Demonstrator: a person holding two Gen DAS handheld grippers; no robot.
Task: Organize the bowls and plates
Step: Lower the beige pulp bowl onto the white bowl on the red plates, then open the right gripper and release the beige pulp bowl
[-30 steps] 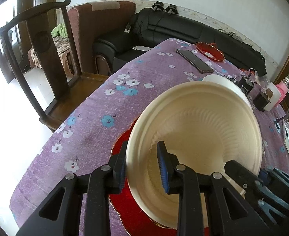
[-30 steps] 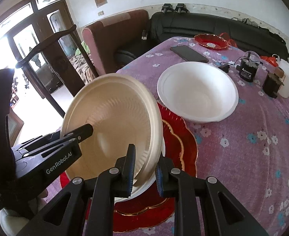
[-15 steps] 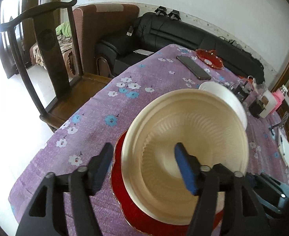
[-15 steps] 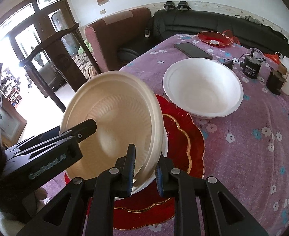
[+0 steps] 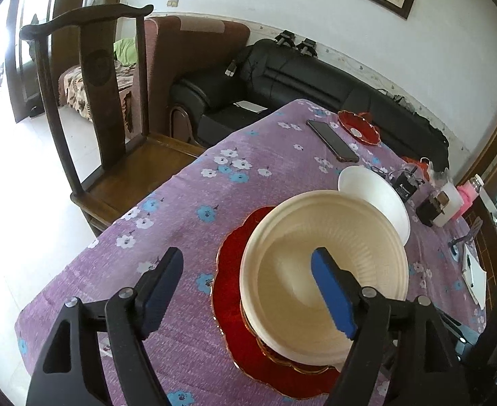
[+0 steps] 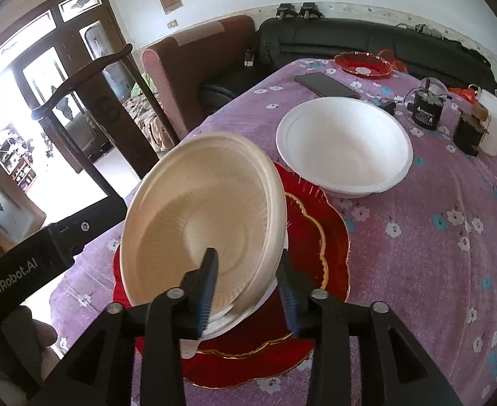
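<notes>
the cream-coloured ribbed paper bowl (image 6: pixel 204 223) sits tilted on the stack of scalloped red plates with gold rims (image 6: pixel 319 237), leaning toward the side away from the white foam bowl (image 6: pixel 344 145), which stands just beyond the red plates on the desk with its purple flowered cloth (image 6: pixel 434 253). both tools have just been opening: the left tool (image 5: pixel 248 287) now stands wide, one finger outside the cream bowl and one over its hollow, touching nothing; the right tool (image 6: pixel 248 282) is partly apart, its jaws straddling the cream bowl's near rim, and the pads look to be off it. the risk as i judge it is the tilt: with both grips let go, the light bowl may rock or slide off the red plates rather than settle flat. a white dish edge (image 6: pixel 234 318) shows under the cream bowl, which may be what props it. withdrawing either tool carelessly could catch the rim and flip the bowl, or drag it toward the desk edge by the dark wooden chair (image 5: pixel 92 101).
</notes>
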